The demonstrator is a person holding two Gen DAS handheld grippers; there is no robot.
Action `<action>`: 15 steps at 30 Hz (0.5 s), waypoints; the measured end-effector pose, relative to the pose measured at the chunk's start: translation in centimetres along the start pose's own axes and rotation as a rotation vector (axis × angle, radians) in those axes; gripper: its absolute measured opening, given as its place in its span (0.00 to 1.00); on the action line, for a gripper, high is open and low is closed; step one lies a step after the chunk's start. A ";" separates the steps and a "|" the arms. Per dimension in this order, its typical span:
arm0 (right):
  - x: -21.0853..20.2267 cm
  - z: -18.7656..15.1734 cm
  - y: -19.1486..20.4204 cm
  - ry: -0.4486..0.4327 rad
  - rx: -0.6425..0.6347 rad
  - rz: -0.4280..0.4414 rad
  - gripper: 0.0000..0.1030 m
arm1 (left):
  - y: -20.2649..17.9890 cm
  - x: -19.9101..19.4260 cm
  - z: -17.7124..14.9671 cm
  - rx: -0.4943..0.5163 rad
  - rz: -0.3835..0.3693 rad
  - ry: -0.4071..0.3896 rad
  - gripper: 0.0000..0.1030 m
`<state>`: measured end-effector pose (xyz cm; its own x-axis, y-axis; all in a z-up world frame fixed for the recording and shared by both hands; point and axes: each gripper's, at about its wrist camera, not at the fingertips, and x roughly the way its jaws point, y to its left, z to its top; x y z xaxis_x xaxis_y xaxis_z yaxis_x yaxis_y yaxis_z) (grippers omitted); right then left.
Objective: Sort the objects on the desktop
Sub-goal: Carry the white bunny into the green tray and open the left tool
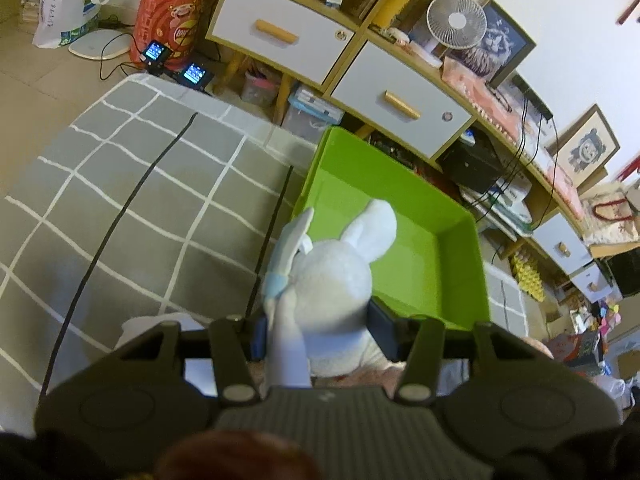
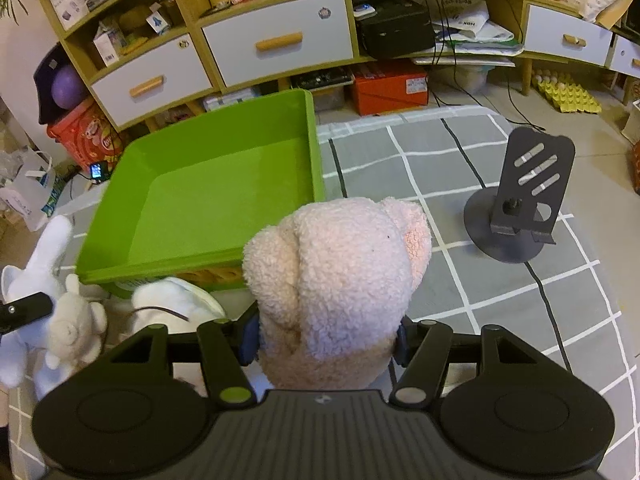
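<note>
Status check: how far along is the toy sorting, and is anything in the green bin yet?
Nothing looks done: the green bin shows only bare floor. In hand: the left gripper holds a white bunny plush, the right gripper a pink fleecy plush, both near the bin's edge. Left: drop both, then the cream bear and white plush beside the bin.

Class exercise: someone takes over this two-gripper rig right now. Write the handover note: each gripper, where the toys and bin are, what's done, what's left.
Left gripper: shut on the white rabbit plush, held near the green bin.
Right gripper: shut on the pink fleecy plush, held by the bin's near rim.
Bin interior: nothing visible in it.
Done: both toys picked up.
Left: drop both in; a small cream bear and a white plush lie beside the bin.
</note>
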<state>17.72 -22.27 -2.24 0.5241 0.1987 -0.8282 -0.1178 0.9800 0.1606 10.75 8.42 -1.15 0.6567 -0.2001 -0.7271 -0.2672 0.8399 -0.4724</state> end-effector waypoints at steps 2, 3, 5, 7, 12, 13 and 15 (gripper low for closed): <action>-0.3 0.2 0.2 -0.007 0.006 0.009 0.60 | -0.2 -0.3 0.1 -0.008 -0.008 -0.013 0.47; -0.5 0.2 0.4 -0.010 0.012 0.015 0.60 | -0.4 -0.5 0.2 -0.014 -0.012 -0.021 0.47; -0.8 0.4 0.5 -0.016 0.023 0.027 0.60 | -0.5 -0.6 0.3 -0.025 -0.018 -0.032 0.47; -1.1 0.5 0.8 -0.020 0.036 0.040 0.60 | -0.7 -0.7 0.3 -0.039 -0.025 -0.044 0.47; -1.5 0.9 1.2 -0.031 0.078 0.077 0.60 | -1.0 -0.7 0.6 -0.060 -0.030 -0.077 0.47; -1.6 1.0 1.4 -0.034 0.086 0.086 0.60 | -1.2 -0.7 0.7 -0.061 -0.031 -0.085 0.47; -1.8 1.2 1.6 -0.041 0.097 0.100 0.60 | -1.4 -0.7 0.8 -0.063 -0.035 -0.101 0.47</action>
<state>17.56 -21.04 0.16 0.5485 0.2941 -0.7828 -0.0899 0.9514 0.2944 11.23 7.84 0.42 0.7332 -0.1743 -0.6573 -0.2844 0.7994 -0.5293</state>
